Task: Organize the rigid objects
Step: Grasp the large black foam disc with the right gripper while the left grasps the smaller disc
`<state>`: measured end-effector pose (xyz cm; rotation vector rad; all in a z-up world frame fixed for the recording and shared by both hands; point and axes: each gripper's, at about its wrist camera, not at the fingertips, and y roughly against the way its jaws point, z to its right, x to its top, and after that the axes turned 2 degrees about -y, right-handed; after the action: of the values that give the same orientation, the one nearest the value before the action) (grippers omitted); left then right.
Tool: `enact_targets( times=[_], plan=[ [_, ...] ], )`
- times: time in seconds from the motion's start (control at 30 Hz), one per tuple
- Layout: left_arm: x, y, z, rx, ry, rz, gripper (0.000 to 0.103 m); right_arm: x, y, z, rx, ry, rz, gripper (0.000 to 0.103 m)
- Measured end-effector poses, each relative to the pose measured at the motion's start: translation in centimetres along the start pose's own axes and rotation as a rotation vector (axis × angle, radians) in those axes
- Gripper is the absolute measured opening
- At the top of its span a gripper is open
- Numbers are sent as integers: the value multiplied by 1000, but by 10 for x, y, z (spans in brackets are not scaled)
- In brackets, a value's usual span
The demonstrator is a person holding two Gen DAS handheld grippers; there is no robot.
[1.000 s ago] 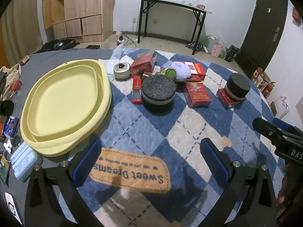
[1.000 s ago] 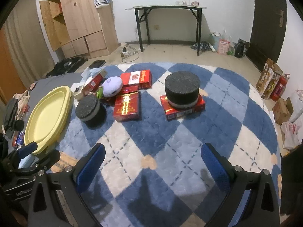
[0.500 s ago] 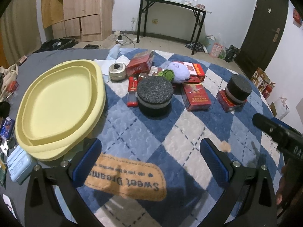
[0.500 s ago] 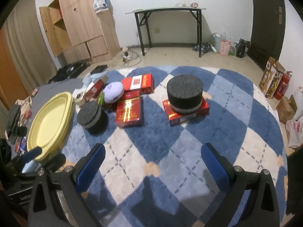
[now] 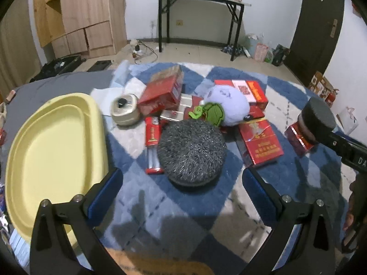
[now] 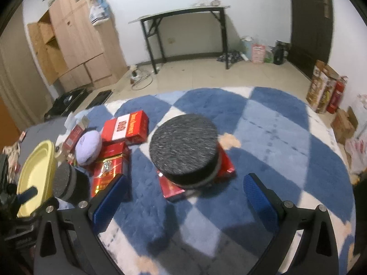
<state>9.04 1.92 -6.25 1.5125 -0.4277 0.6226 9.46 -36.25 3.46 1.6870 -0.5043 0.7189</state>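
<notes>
Both grippers, left (image 5: 182, 181) and right (image 6: 183, 190), spread empty; right closing on black puck (image 6: 183, 147) probably drags red box (image 6: 226, 166) beneath.

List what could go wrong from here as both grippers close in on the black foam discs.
1. The right gripper, open, faces a foam disc resting on a red box; lifting the disc may drag or tip that box.
2. The left gripper, open, nears another disc touching a red lighter; closing may knock it.
3. The foam may squash and slip.
</notes>
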Motion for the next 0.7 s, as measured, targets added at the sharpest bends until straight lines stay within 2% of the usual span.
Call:
enact_targets(
  times=[0.13, 0.3, 0.33, 0.37, 0.4, 0.43, 0.53, 0.6, 0.7],
  plan=[
    [0, -21, 5, 12, -27, -12, 103, 10, -24, -3, -18, 50, 5, 103],
    [4, -35, 1, 6, 25, -21, 103, 17, -44, -4, -50, 61, 37, 99],
    [4, -37, -2, -2, 43, -22, 99, 16, -46, -4, -53, 58, 42, 95],
    [6, -38, -3, -14, 58, -18, 84, 16, -48, -3, -53, 51, 44, 91],
    [7, -40, -5, -16, 69, -19, 75, 17, -52, -2, -45, 45, 36, 79],
    [8, -40, -5, -24, 72, -19, 71, 17, -55, -1, -40, 45, 30, 72],
    [10, -32, -2, -18, 60, 8, 69, 18, -56, 4, -32, 34, 41, 71],
    [13, -16, -2, -1, 40, 34, 69, 15, -42, 5, -40, 16, 67, 71],
    [23, 11, -14, -35, 54, 63, 69, 15, -22, 9, -37, -22, 117, 71]
  ],
)
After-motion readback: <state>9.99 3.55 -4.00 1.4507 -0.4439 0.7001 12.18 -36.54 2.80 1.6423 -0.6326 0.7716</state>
